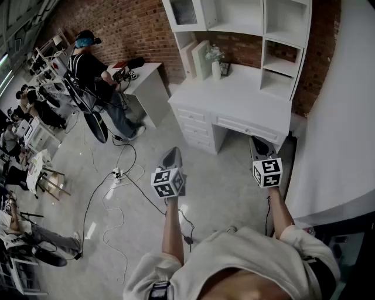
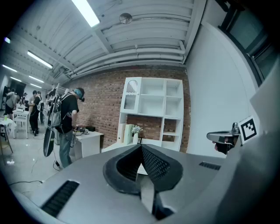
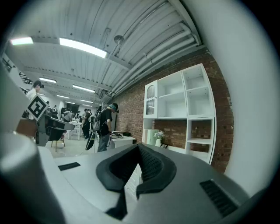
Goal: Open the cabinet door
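Left tongs, right tongs: both closed, empty, held level. Cabinet door: glass, top-left of hutch over desk, well apart from you. Step closer, raise one tongs, open it, pinch door's free edge, swing out slowly. Knob too small to see.

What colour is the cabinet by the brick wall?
The cabinet is white; head view shows it best.

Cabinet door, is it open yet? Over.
Both shut, empty: left gripper, right gripper. Door shut, untouched, far off. Desk stands beneath it.
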